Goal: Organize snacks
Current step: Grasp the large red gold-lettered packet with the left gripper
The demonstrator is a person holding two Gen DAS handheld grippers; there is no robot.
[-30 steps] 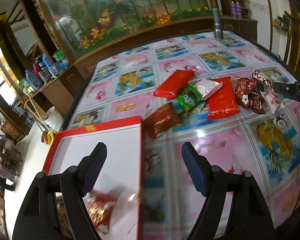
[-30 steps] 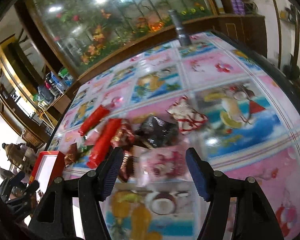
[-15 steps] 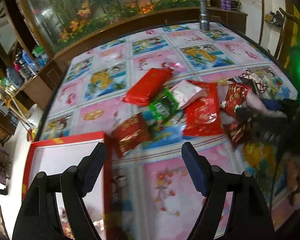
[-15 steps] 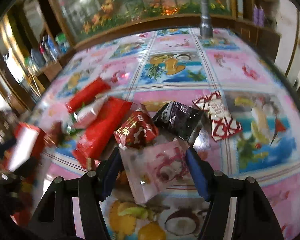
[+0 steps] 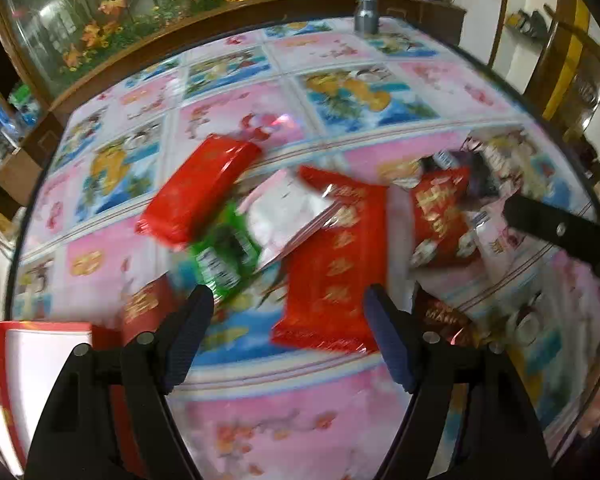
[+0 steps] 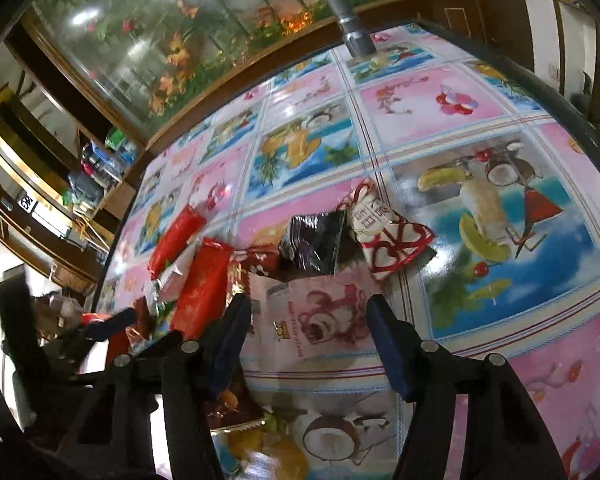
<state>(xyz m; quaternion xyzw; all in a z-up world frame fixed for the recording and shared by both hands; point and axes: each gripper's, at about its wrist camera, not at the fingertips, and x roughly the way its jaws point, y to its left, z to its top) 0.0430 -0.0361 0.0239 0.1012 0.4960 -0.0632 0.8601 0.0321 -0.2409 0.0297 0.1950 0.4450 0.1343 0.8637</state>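
Observation:
A heap of snack packets lies on the patterned table. In the left wrist view my left gripper (image 5: 288, 332) is open and empty over a flat red packet (image 5: 332, 264), with a green packet (image 5: 224, 256), a white packet (image 5: 284, 216) and a long red packet (image 5: 200, 188) behind. The red-rimmed white box (image 5: 40, 360) sits at lower left. In the right wrist view my right gripper (image 6: 308, 336) is open around a pink bear packet (image 6: 320, 320). A black packet (image 6: 316, 240) and a white heart packet (image 6: 388, 236) lie beyond it.
A grey metal flashlight (image 5: 366, 4) stands at the table's far edge. A wooden-framed glass tank with flowers (image 6: 180, 40) runs behind the table. My right gripper's finger (image 5: 556, 232) shows at the right of the left wrist view.
My left gripper moved right from the box toward the snack heap. My right gripper moved in over the pink bear packet, which now lies between its fingers.

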